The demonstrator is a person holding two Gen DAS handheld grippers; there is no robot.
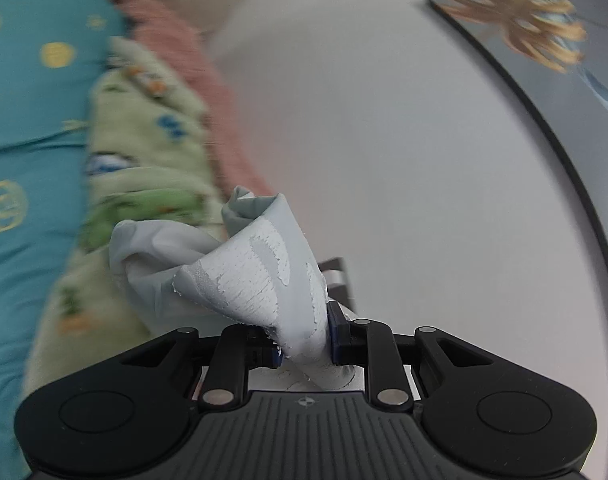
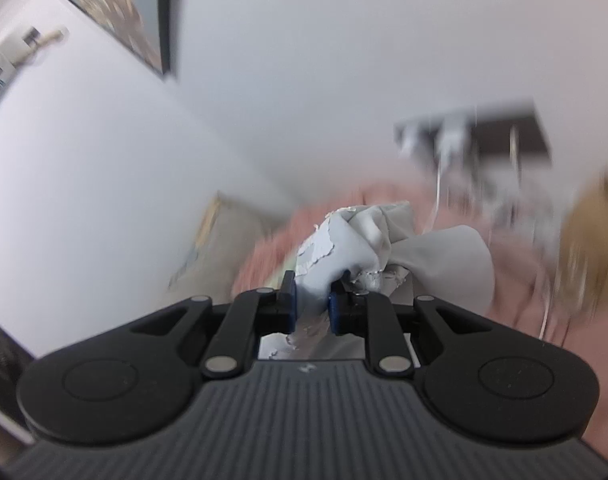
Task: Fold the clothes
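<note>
My left gripper (image 1: pixel 306 342) is shut on a bunched pale grey garment (image 1: pixel 244 264) with a cracked white print. The cloth rises out of the jaws in a cone and folds over to the left. My right gripper (image 2: pixel 312 304) is shut on the same kind of pale grey garment (image 2: pixel 368 240), which bulges up and spreads to the right past the fingers. Both grippers are held up, tilted toward the wall. How the cloth hangs below them is hidden.
In the left wrist view a teal patterned pillow (image 1: pixel 28 92), a pale green printed blanket (image 1: pixel 144 152) and a pink cloth (image 1: pixel 192 76) lie at the left, blurred. A framed picture (image 1: pixel 544 40) hangs on the white wall. The right wrist view shows pink bedding (image 2: pixel 516 280) and a dark shelf (image 2: pixel 476 136).
</note>
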